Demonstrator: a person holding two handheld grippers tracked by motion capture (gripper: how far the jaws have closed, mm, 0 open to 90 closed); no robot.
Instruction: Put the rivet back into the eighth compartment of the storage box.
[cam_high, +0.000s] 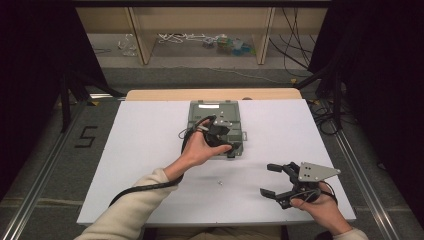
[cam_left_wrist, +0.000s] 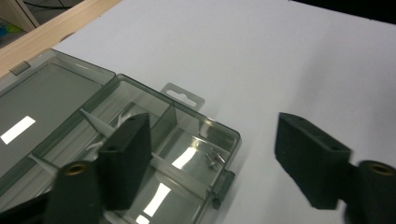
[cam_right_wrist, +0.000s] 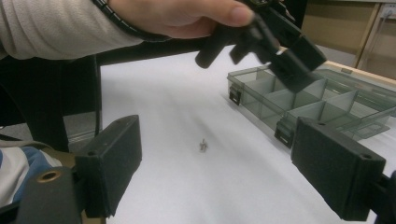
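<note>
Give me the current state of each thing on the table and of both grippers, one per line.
Compartment box: lid open and laid flat, on the white table.
Screws in the box: lying loose in a corner compartment.
Loose screw: lying on the table, apart from the box, untouched.
Left gripper: open above the box, nothing between the jaws.
Right gripper: open, empty, near the table's front edge.

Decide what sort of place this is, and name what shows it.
Probably a lab recording bench: a white table ringed by dark curtains, loose cables on the floor, and a handheld gripper with a camera.
</note>
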